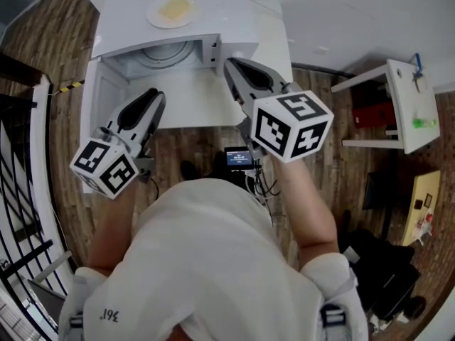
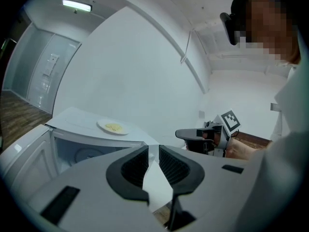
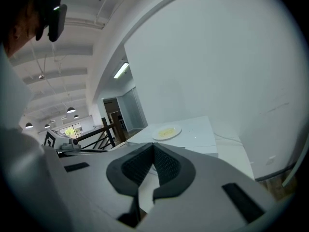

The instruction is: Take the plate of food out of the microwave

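Plate of food (image 1: 170,9) lies flat on top of the open microwave (image 1: 231,9), well apart from both grippers.
The plate is round, so it has no long axis, and its pale yellow food is too small to name. The microwave's top hides most of the turntable (image 1: 167,54). The left gripper (image 1: 153,94) has its jaws slightly apart and empty; the right gripper (image 1: 231,64) has its jaws pressed together.

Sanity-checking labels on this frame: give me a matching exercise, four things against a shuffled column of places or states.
Things:
1. plate of food
2. microwave
3. left gripper
4. right gripper

Places or states:
A. jaws together, empty
B. on top of the microwave
C. jaws slightly apart, empty
D. open, no plate inside

Pairs: 1-B, 2-D, 3-C, 4-A
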A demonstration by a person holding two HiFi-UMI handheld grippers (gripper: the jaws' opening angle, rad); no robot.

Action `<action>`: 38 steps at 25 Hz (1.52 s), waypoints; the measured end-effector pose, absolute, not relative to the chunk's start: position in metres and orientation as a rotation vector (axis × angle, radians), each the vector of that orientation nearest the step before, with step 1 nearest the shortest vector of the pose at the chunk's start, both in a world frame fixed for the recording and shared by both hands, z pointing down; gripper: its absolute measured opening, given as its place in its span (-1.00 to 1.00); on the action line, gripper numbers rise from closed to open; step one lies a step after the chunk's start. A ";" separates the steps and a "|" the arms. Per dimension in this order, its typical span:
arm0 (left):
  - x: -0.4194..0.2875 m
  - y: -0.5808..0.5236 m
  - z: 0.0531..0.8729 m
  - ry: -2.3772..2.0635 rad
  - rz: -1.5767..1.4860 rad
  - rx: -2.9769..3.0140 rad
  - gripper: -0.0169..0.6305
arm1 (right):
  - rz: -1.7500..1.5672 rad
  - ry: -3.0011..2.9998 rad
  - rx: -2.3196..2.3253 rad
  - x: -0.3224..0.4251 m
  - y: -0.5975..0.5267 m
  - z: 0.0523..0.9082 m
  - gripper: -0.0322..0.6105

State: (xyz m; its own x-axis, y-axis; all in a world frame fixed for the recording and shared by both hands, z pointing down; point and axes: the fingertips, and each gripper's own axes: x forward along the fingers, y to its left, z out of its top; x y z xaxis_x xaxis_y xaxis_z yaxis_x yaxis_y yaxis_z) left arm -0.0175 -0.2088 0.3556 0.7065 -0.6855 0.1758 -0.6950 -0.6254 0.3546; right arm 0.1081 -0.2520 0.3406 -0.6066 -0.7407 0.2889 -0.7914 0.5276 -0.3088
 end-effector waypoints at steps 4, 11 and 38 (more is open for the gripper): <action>-0.023 -0.205 0.364 -1.076 0.038 2.498 -0.73 | 0.597 -2.637 1.334 0.108 -0.243 0.346 -0.89; -0.026 -0.198 0.373 -1.082 0.046 2.481 -0.73 | 0.588 -2.626 1.336 0.111 -0.228 0.362 -0.89; -0.016 -0.176 0.418 -1.005 0.091 2.395 -0.73 | 0.637 -2.494 1.282 0.113 -0.200 0.437 -0.89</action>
